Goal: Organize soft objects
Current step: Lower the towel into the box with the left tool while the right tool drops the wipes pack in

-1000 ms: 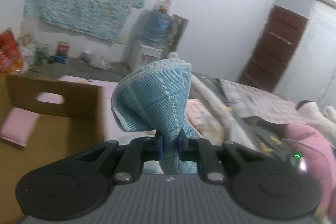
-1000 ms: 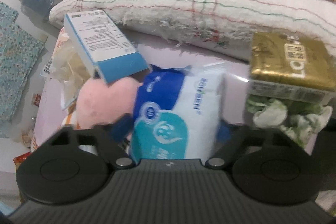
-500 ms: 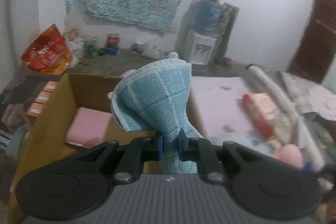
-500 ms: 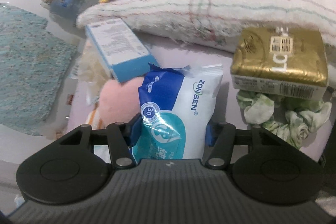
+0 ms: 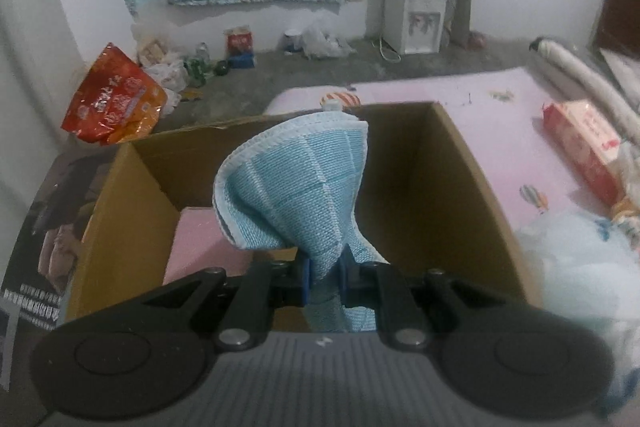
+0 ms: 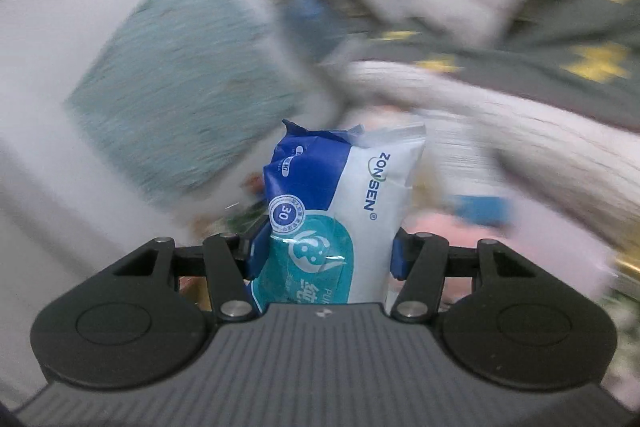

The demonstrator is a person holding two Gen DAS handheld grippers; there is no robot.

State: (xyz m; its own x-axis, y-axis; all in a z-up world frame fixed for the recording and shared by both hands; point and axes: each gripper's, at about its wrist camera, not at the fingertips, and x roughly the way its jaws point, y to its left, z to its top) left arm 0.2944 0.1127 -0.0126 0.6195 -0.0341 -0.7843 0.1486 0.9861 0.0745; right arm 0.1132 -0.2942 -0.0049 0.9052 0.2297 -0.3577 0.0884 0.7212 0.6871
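Observation:
My left gripper (image 5: 323, 273) is shut on a light blue woven cloth (image 5: 296, 193) and holds it above an open cardboard box (image 5: 472, 187). A pink folded item (image 5: 200, 247) lies on the box floor at the left. My right gripper (image 6: 325, 253) is shut on a blue and white pack of wet wipes (image 6: 340, 211) and holds it up in the air. The right wrist view is blurred by motion.
The box stands on a pink sheet (image 5: 492, 115) with a red and white pack (image 5: 588, 143) and a pale plastic bag (image 5: 580, 267) at the right. A water dispenser (image 5: 416, 11) and an orange bag (image 5: 112, 99) are on the floor. A striped blanket (image 6: 520, 131) lies behind the wipes.
My left gripper has swung left with the cloth, from the bed to over the box. My right gripper has closed on the wipes pack and lifted it off the bed.

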